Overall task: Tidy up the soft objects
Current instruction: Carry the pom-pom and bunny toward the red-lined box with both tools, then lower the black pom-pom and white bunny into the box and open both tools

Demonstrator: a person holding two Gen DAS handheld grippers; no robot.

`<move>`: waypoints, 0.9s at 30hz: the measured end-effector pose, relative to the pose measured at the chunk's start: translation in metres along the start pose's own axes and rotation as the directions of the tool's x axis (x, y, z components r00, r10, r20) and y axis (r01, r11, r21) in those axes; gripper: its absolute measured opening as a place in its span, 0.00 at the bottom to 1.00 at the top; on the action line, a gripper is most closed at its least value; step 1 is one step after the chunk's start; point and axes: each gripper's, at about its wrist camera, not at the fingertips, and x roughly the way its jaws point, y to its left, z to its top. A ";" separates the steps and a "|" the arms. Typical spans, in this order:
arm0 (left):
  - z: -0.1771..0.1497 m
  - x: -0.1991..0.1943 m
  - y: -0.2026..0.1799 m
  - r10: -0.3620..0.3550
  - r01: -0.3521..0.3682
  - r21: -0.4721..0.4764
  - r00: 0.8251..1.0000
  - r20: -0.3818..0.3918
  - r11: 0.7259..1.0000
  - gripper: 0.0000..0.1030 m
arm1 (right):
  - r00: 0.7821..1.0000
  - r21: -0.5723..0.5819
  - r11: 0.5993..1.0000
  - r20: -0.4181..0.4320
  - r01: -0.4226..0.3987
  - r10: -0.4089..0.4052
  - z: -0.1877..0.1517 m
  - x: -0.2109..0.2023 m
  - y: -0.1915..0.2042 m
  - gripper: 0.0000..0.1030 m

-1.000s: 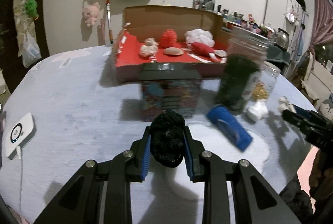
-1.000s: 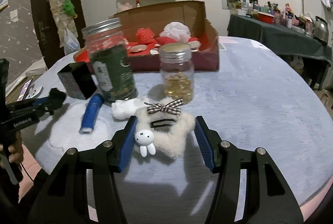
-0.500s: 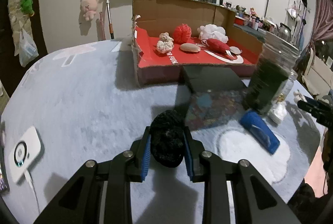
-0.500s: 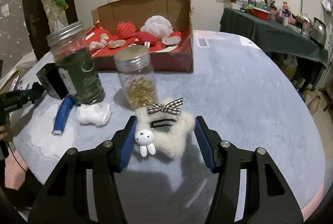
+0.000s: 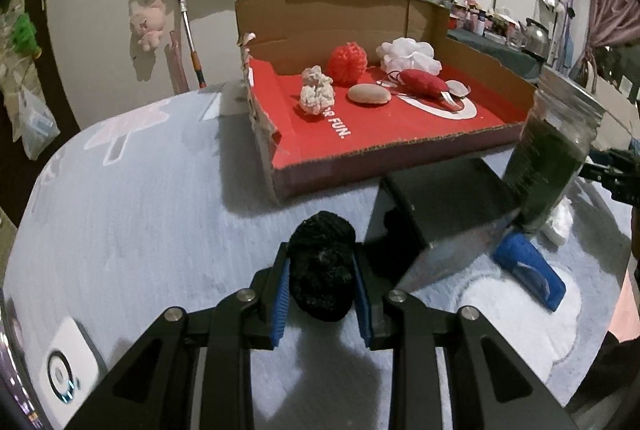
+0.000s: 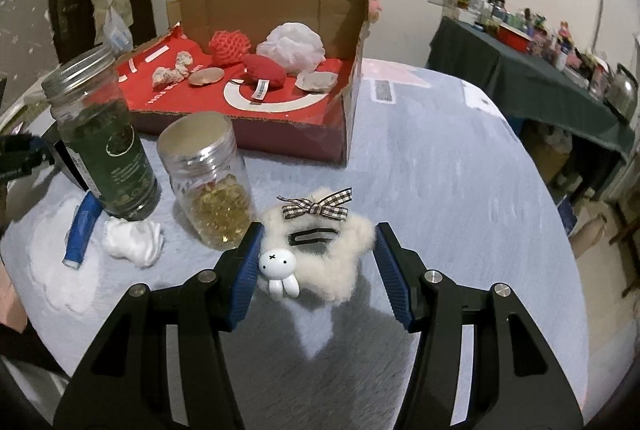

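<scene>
My left gripper is shut on a black fuzzy ball and holds it above the table, in front of the open cardboard box. The red-lined box also shows in the right wrist view and holds several soft items, among them a red mesh ball and a white puff. My right gripper holds a fluffy white star hair clip with a bow and a small bunny between its fingers, lifted above the table.
A green-filled jar, a jar of golden capsules, a black tin, a blue tube and a white cotton wad stand left of the clip. A white device lies at the table's left edge.
My left gripper has carried the black ball left and closer to the box. My right gripper has lifted the star clip and moved right and toward the box.
</scene>
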 end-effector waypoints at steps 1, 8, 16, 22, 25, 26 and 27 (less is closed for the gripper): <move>0.003 0.000 0.001 -0.003 0.003 0.004 1.000 0.001 1.000 0.28 | 1.000 -0.008 1.000 0.000 -0.003 0.003 0.003 0.001 -0.001 0.52; 0.028 -0.002 0.004 -0.037 0.036 0.059 0.999 0.008 0.998 0.28 | 0.999 -0.067 0.997 -0.002 -0.048 0.048 0.024 0.002 -0.005 0.52; 0.061 -0.001 0.002 -0.051 0.049 0.122 0.999 0.011 0.991 0.28 | 0.995 -0.104 0.990 0.010 -0.096 0.097 0.058 -0.001 -0.015 0.52; 0.085 0.011 -0.007 -0.088 0.088 0.124 0.996 -0.006 0.988 0.28 | 0.989 -0.115 0.983 0.022 -0.144 0.147 0.089 0.005 -0.011 0.52; 0.096 0.019 -0.013 -0.098 0.100 0.119 0.995 -0.024 0.988 0.28 | 0.985 -0.116 0.979 0.017 -0.169 0.172 0.105 0.012 -0.003 0.52; 0.099 0.022 -0.015 -0.103 0.106 0.115 0.994 -0.034 0.988 0.28 | 0.984 -0.116 0.977 0.010 -0.177 0.180 0.110 0.016 0.000 0.52; 0.103 0.028 -0.018 -0.107 0.112 0.109 0.993 -0.049 0.988 0.28 | 0.983 -0.116 0.977 -0.001 -0.181 0.182 0.115 0.020 0.004 0.52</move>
